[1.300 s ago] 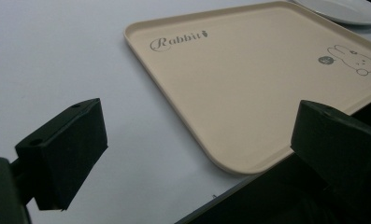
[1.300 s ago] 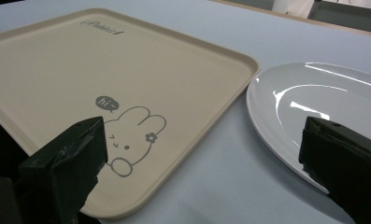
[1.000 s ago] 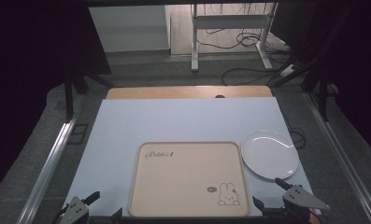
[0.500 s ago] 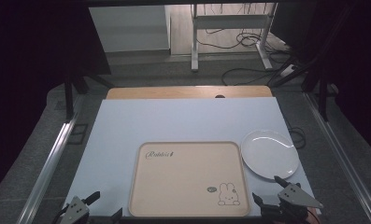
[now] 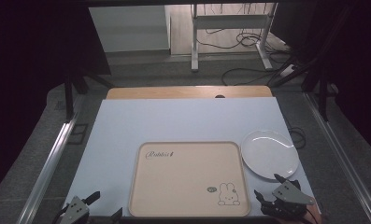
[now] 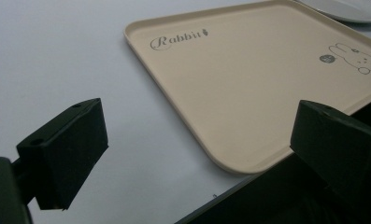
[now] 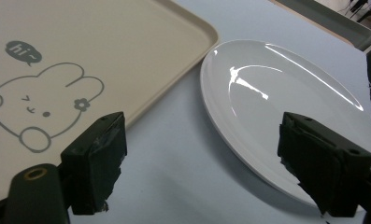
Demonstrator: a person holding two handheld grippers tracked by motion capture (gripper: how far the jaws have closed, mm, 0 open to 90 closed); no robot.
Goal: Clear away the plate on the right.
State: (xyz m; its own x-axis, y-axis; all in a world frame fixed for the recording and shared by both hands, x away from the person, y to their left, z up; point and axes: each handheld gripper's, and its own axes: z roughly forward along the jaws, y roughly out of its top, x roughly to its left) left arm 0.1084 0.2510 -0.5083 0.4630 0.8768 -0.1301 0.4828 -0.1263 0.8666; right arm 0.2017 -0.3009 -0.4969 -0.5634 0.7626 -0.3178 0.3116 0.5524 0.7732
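A beige tray printed with a rabbit lies flat at the near middle of the table, with nothing on it. Just right of it sits a white plate, also bare. My left gripper hovers open at the tray's near left corner; the left gripper view has its jaws wide apart over that corner of the tray. My right gripper is open by the tray's near right corner. Its jaws have just been closing and grip nothing; they frame the plate's near rim and the tray's edge.
A pale blue-white mat covers the table, and a strip of bare wood shows at the far edge. Metal rails run down both sides. Cables and a stand's legs lie on the floor beyond.
The right gripper's jaws have drawn a little closer together, with the hand shifting only slightly. The left gripper, tray and plate have stayed put.
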